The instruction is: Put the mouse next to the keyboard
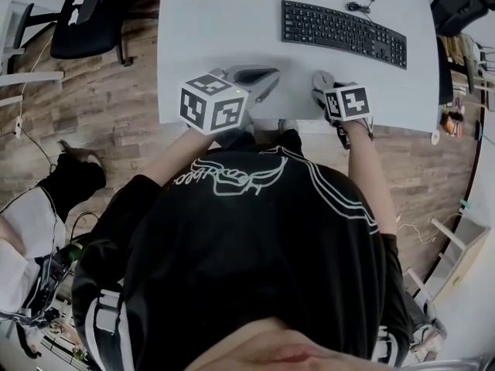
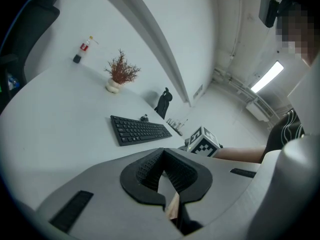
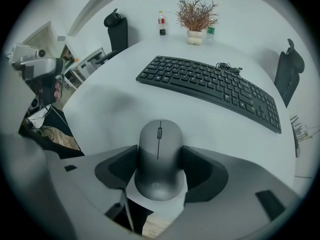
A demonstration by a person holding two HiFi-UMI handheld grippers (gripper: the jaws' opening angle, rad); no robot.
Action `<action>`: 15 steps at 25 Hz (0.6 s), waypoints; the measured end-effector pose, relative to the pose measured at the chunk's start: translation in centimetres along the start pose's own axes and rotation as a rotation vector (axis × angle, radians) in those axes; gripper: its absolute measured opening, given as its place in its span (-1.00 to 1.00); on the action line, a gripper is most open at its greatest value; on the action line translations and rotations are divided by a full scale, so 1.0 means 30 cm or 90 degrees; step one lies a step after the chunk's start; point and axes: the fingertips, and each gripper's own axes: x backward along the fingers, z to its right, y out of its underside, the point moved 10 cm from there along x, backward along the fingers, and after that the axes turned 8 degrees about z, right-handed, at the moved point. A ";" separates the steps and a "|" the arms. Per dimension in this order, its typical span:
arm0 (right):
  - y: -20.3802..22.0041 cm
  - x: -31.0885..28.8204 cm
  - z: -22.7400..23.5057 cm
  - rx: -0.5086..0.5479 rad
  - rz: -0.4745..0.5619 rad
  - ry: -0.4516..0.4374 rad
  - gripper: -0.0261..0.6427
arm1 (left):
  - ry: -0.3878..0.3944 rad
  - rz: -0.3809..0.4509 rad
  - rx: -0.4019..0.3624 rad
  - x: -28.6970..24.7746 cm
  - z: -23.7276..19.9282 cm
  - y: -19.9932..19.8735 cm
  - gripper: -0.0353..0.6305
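Observation:
A grey mouse (image 3: 159,159) lies at the near edge of the white table (image 1: 216,22), between the jaws of my right gripper (image 3: 159,152). The dark pads (image 3: 200,171) stand wide, close along its two sides, and I see no squeeze on it. The black keyboard (image 3: 210,86) lies farther in, toward the back right of the table, well apart from the mouse. In the head view my right gripper (image 1: 323,85) is at the table's front edge below the keyboard (image 1: 344,32). My left gripper (image 1: 269,78) hovers to its left, its pads (image 2: 150,166) meeting at the tip with nothing between.
A potted dry plant (image 3: 196,16) and a small bottle (image 3: 161,23) stand at the table's far end. A coiled cable (image 1: 360,6) lies behind the keyboard. Black chairs (image 3: 117,29) (image 3: 290,69) flank the table. Wooden floor lies below the front edge.

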 end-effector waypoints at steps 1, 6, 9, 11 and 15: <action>0.001 0.003 -0.002 0.001 0.008 0.004 -0.16 | -0.004 0.000 -0.003 -0.002 -0.001 -0.001 -0.87; 0.017 0.033 -0.010 -0.018 0.074 0.040 -0.16 | -0.032 -0.004 -0.005 -0.013 -0.022 0.007 -0.87; 0.015 0.066 0.000 -0.037 0.122 0.054 -0.16 | -0.033 -0.002 -0.007 -0.021 -0.019 0.001 -0.87; 0.007 0.099 0.009 -0.055 0.167 0.061 -0.16 | -0.032 0.004 -0.014 -0.028 -0.011 -0.008 -0.87; -0.003 0.192 0.007 -0.091 0.257 0.081 -0.16 | -0.025 0.006 -0.027 -0.031 0.008 -0.019 -0.87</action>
